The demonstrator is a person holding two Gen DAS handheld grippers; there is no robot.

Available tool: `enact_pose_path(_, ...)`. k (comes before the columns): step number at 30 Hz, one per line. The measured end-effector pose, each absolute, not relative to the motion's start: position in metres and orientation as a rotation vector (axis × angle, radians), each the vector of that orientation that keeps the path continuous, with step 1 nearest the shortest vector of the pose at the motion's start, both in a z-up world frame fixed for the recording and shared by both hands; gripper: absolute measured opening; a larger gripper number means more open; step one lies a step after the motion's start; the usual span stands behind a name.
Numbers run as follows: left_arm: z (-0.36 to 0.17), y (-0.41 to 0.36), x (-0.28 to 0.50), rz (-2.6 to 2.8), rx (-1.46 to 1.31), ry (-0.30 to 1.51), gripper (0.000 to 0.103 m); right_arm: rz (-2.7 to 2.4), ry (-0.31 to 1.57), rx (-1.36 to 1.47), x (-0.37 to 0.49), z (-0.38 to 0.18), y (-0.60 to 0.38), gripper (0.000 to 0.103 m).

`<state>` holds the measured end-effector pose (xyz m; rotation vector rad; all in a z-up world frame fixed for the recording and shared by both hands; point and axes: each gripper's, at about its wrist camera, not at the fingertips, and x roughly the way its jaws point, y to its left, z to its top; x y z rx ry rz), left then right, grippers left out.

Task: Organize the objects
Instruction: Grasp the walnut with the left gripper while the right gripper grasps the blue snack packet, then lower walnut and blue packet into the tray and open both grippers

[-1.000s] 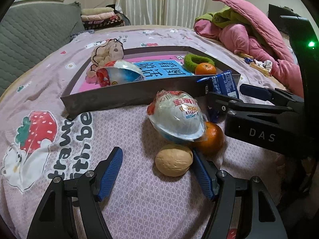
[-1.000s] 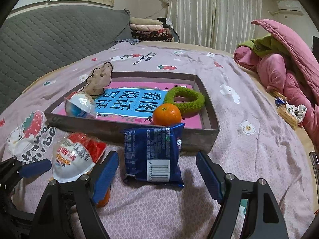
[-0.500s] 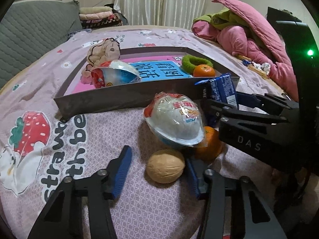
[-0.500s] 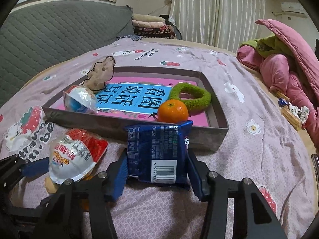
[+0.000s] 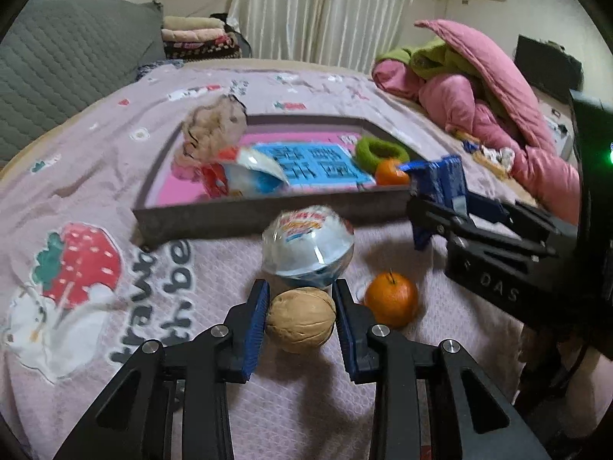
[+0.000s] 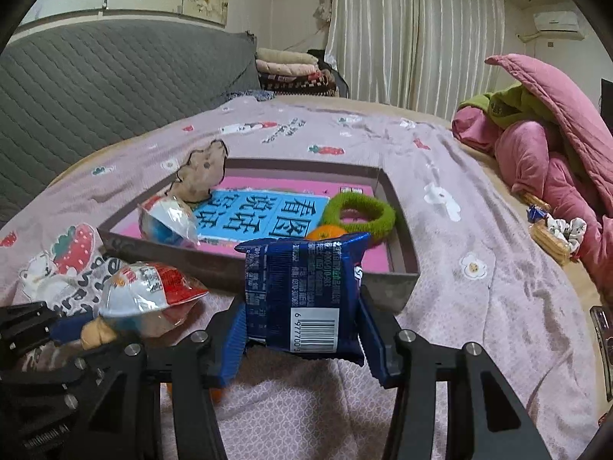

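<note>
Just in front of the grey tray (image 5: 237, 218), on the lilac bedspread (image 5: 95, 145), the left gripper (image 5: 300, 320) is closed onto a walnut (image 5: 300, 320), its blue pads (image 5: 254, 329) pressed against both sides of the shell. Between the walnut and the tray's near wall lies a dome-shaped snack pack (image 5: 308, 245), white with a red and yellow label, touching or nearly touching the walnut. To the right of the walnut, also short of the tray, sits a small orange (image 5: 390, 304), apart from the gripper's right finger.

At the tray's near right corner the right gripper (image 6: 302, 329) clamps a blue snack packet (image 6: 302, 291) by its two side edges, barcode facing the camera, the packet upright and raised clear of the bedspread. In the left wrist view the same packet (image 5: 440, 186) shows beside the tray's right end.

Inside the tray lies a pink sheet with a blue printed card (image 6: 260, 216) in the middle. On the tray's left side rests a second wrapped dome snack (image 6: 168, 224), and behind it a beige plush toy (image 6: 201, 170) leans over the left wall. On the right side a green fuzzy ring (image 6: 360, 214) lies flat, with another orange (image 5: 390, 171) just in front of it.

Beyond the tray's right side, at the bed's edge, is a heap of pink and green quilts (image 6: 548, 142); beyond its far wall, a grey quilted headboard (image 6: 95, 84) and pale curtains (image 6: 413, 34).
</note>
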<state>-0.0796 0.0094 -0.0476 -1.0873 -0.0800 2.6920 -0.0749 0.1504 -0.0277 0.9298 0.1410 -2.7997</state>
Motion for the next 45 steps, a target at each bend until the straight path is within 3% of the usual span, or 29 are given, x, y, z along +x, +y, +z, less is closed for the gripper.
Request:
enact_pose_path(23, 0.009, -0.028, -0.120, 2.823, -0.968, -0.108, 0.034, -2.871, 0.199, 0.775, -0.088, 0.017, 0.164, 0.052)
enact_pose_path(45, -0.031, -0.045, -0.186, 2.835, -1.077, -0.109, 0.035, -2.838, 0.234, 0.948, -0.142, -0.016, 0.168, 0.052)
